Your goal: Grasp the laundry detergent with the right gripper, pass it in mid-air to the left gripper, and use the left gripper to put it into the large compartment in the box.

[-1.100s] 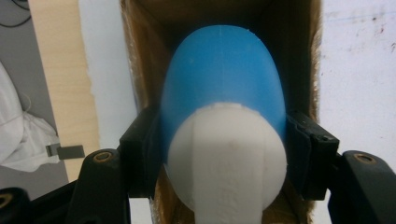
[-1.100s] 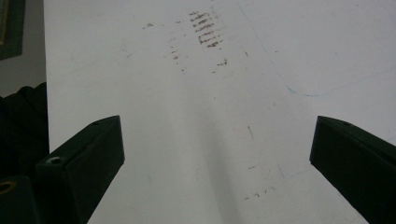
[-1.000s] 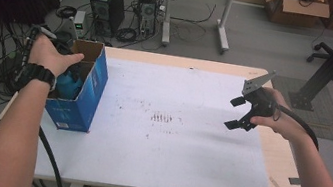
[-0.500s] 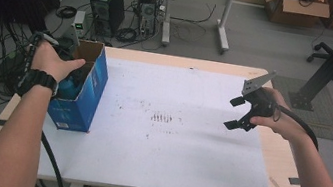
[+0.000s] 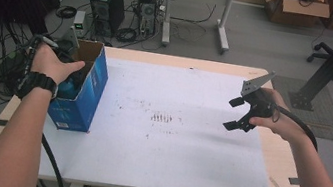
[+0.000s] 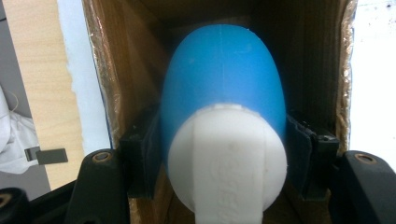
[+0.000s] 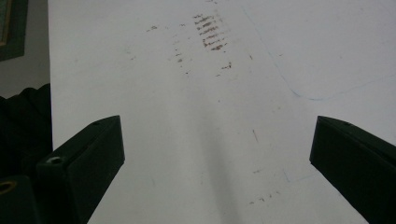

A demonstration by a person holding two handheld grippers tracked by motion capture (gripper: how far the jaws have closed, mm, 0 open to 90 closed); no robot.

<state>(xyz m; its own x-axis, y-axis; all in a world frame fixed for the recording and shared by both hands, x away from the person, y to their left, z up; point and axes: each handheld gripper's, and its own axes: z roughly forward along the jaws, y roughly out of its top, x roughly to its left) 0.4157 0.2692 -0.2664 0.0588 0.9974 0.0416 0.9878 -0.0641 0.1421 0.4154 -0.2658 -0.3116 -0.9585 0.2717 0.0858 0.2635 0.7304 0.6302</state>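
Nearest the left gripper's (image 6: 223, 154) own camera, a blue bottle (image 6: 223, 79) with a white cap (image 6: 227, 161) sits clamped between the two black fingers (image 6: 140, 161), which press on its flanks just behind the cap, one on either side. The cap end faces back toward the gripper and the rounded blue body runs straight away from it, so the bottle's long axis lies along the line of the fingers and points down into the box. Brown cardboard walls close in on both sides (the bottle is inside, not yet above the rim).

In the high view the left hand (image 5: 50, 62) reaches into the open top of the blue cardboard box (image 5: 84, 95), which stands upright at the left edge of the worktop (image 5: 165, 154). Any lift, I judge, has to go straight back along that axis, since the walls leave little room to tilt.

Further right, well apart from the box, the right gripper (image 5: 238, 116) hangs over the white sheet with its fingers (image 7: 86, 154) spread wide and nothing between them; the left hand is plainly the nearer one to the bottle.

Beyond the worktop, a computer tower (image 5: 107, 5) and loose cables lie on the floor.
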